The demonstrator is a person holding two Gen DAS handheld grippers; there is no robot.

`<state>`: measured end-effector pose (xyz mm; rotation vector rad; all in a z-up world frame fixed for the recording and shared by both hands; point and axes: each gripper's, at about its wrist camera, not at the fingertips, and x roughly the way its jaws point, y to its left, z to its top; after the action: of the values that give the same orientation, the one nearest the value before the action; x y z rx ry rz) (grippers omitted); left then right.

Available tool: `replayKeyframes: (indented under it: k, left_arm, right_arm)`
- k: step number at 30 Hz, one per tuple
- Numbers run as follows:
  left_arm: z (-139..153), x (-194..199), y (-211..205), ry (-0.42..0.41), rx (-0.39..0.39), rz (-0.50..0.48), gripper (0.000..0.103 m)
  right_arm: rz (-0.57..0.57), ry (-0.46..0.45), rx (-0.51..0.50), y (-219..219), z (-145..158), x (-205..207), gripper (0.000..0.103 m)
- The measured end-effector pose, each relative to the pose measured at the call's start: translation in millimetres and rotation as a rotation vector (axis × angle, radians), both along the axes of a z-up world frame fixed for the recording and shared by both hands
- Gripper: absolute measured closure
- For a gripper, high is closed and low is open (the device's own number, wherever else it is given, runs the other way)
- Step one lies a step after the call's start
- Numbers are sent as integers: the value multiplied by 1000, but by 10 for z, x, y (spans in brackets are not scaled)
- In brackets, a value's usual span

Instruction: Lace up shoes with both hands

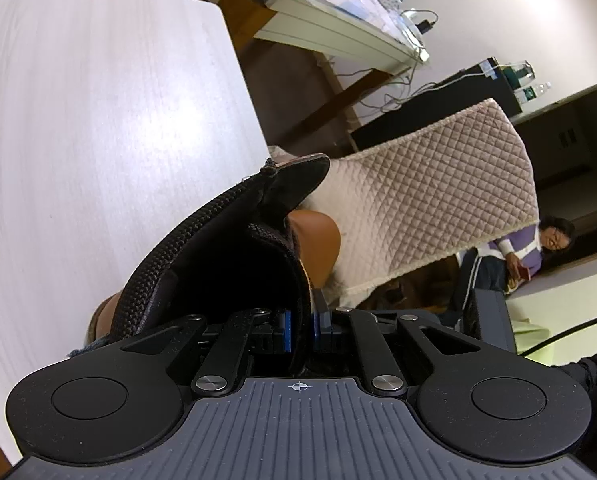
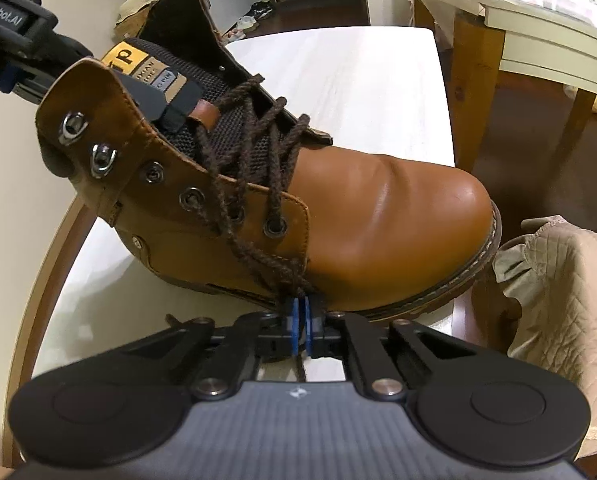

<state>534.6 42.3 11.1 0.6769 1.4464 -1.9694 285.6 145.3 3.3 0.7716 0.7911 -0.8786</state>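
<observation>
A tan leather boot (image 2: 378,220) lies on a white table (image 2: 358,72), toe to the right, with a dark brown lace (image 2: 258,152) crossed through its lower eyelets. My right gripper (image 2: 300,312) is shut on the lace strands just below the boot's near side; the blue pads meet on the cord. My left gripper (image 2: 114,132) clamps the boot's collar at the top hooks, one finger (image 2: 166,100) inside against the tongue. In the left wrist view the left gripper (image 1: 304,320) has the black collar lining (image 1: 234,264) between its pads.
A chair with a quilted beige cover (image 2: 558,300) stands close to the table's right edge. A second, cream table (image 2: 518,12) stands beyond it. A person (image 1: 530,252) sits in the background of the left wrist view. Shoes lie on the far floor.
</observation>
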Motion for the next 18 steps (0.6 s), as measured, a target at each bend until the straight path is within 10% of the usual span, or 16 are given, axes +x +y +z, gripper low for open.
replayKeyframes:
  k: [10,18]
  left_arm:
    - [9,16,16,-6,-24,-13,93]
    - [20,0,50,-13,-35,-6,94]
  right_arm:
    - [-25,-134,69,-353,495,-440,100]
    - [-4,-118,115,-853,332,-235,99]
